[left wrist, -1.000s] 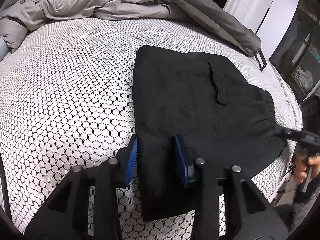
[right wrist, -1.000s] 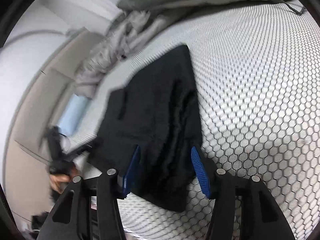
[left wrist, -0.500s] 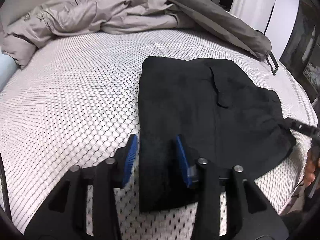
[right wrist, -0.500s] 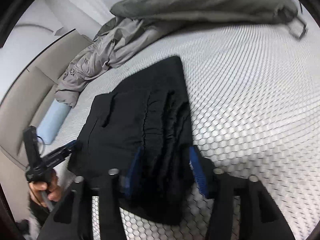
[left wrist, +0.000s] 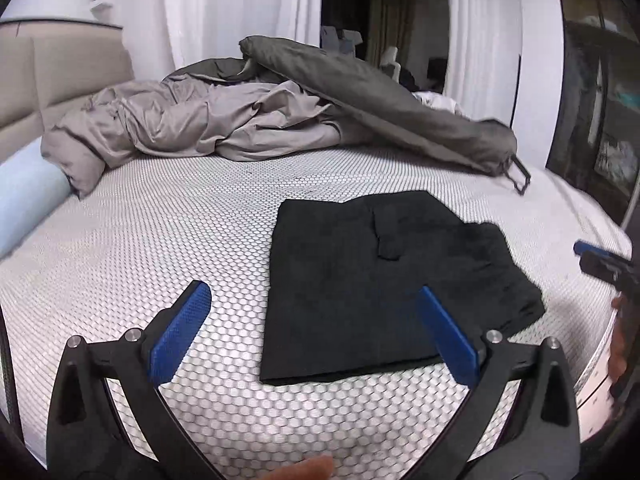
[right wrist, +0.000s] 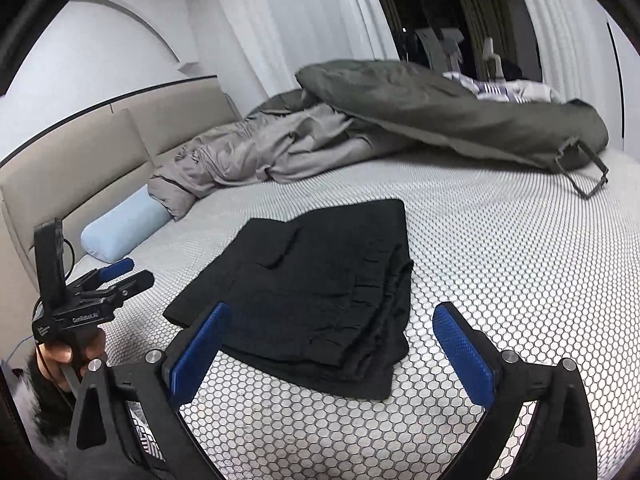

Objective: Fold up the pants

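Observation:
Black pants (left wrist: 360, 280) lie folded into a flat rectangle on the white honeycomb-patterned bed (left wrist: 160, 248). My left gripper (left wrist: 313, 294) hovers above their near edge. Its jaws are opening wide, and the blue pads (left wrist: 180, 336) touch nothing. In the right wrist view the pants (right wrist: 320, 280) show stacked layers at their near right side. My right gripper (right wrist: 332, 314) hangs over that end. Its jaws are also opening, with no cloth pinched between them. The left gripper (right wrist: 108, 280) shows at the left of that view, with a hand (right wrist: 60, 356) holding it.
A crumpled grey duvet (left wrist: 200, 124) and a dark olive quilt (left wrist: 380, 104) with a strap loop (left wrist: 520, 176) lie along the far side. A light blue bolster (right wrist: 124, 228) rests by the beige headboard (right wrist: 80, 152). The bed's edge curves off at the right (left wrist: 600, 344).
Both grippers let go of the pants and spread wide. Both rose and drew back, so the views now take in the room behind the bed. The pants stay folded on the bed.

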